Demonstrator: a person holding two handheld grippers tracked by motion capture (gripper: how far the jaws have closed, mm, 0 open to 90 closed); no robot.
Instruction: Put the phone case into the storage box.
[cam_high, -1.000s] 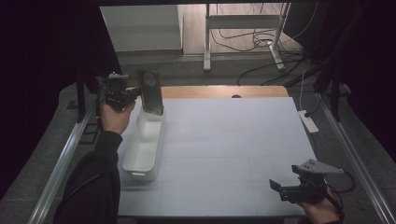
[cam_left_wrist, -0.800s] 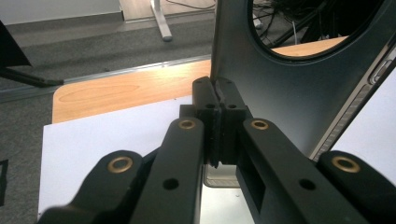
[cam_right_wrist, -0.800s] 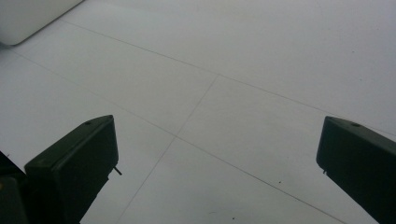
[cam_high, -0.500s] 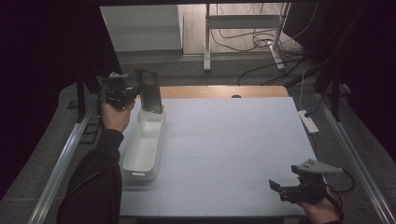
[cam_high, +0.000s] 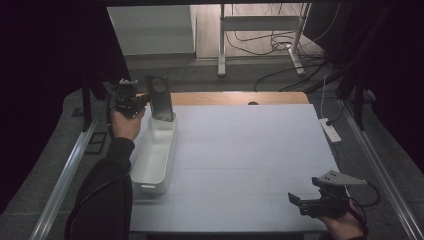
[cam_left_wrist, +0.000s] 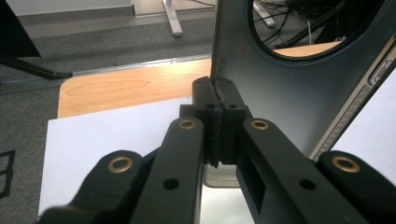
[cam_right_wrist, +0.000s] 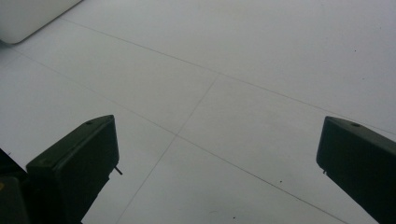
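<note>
white sheeting covers the table (cam_high: 250, 160), with a strip of bare wood along its far edge and dark floor and cables beyond. at the far left corner a dark phone case (cam_high: 160, 98), with a large round camera cutout near its top, stands nearly upright with its lower end over the far end of a long white bin (cam_high: 152, 160); whether it touches the bin's rim i cannot tell. the left gripper (cam_high: 142, 100) has it by one side edge: in the left gripper view the jaws are pressed together on the thin wall of the phone case (cam_left_wrist: 289, 79), pads (cam_left_wrist: 223, 95) meeting on the edge just below the cutout. over the last second almost nothing has shifted: the case stands at the same spot over the bin, at the same tilt, and the grip stays closed. i read that as a pause with the case poised for lowering into the bin, the placing not yet done, so what is left seems to be the descent and the release. the left hand (cam_high: 126, 122) reaches forward along the bin's left side with the forearm stretched up from the near edge, the gripper held level and pointing right toward the case. the right gripper (cam_high: 300, 202) waits well apart at the near right corner, just above the sheeting and pointing left; in the right gripper view its jaws stand wide apart with nothing but bare table between them, a corner of the white bin (cam_right_wrist: 28, 18) showing far off.
</note>
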